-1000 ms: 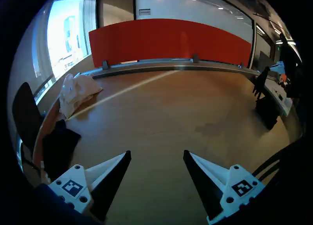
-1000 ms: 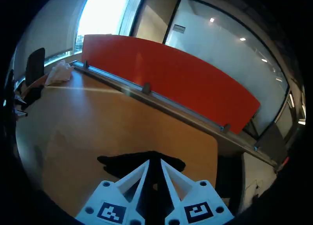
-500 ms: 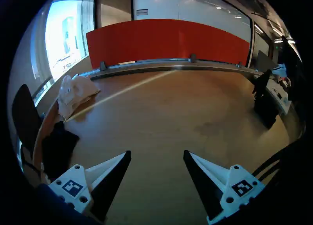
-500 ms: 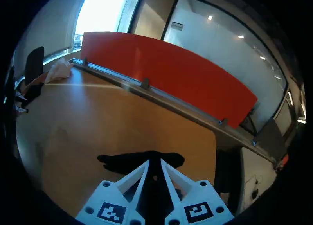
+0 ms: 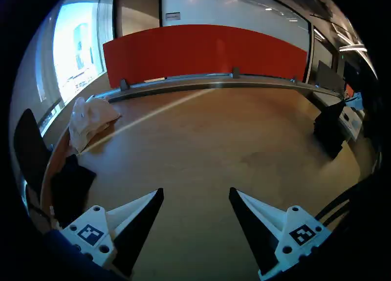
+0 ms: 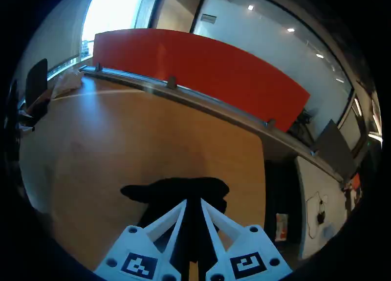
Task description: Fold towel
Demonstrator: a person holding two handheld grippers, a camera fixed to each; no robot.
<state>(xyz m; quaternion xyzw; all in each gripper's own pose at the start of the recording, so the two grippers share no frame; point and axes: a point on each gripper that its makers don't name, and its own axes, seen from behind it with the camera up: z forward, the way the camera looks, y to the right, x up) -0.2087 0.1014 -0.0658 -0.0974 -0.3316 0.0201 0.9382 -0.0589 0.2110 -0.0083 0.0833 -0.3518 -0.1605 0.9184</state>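
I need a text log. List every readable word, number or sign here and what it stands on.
No text can be read.
Wall sign: too small to read.
Square markers on the left gripper and right gripper: patterns, no letters.

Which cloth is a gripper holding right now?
The black towel, pinched in the right gripper; the pale crumpled cloth lies loose on the table.

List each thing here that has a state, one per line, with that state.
left tool: open, holding nothing, above the table.
right tool: shut on the dark towel.
dark towel: bunched, unfolded, pinched at the right tool's tips, near the table's edge.
light cloth: crumpled in a heap at the table's far corner, untouched.
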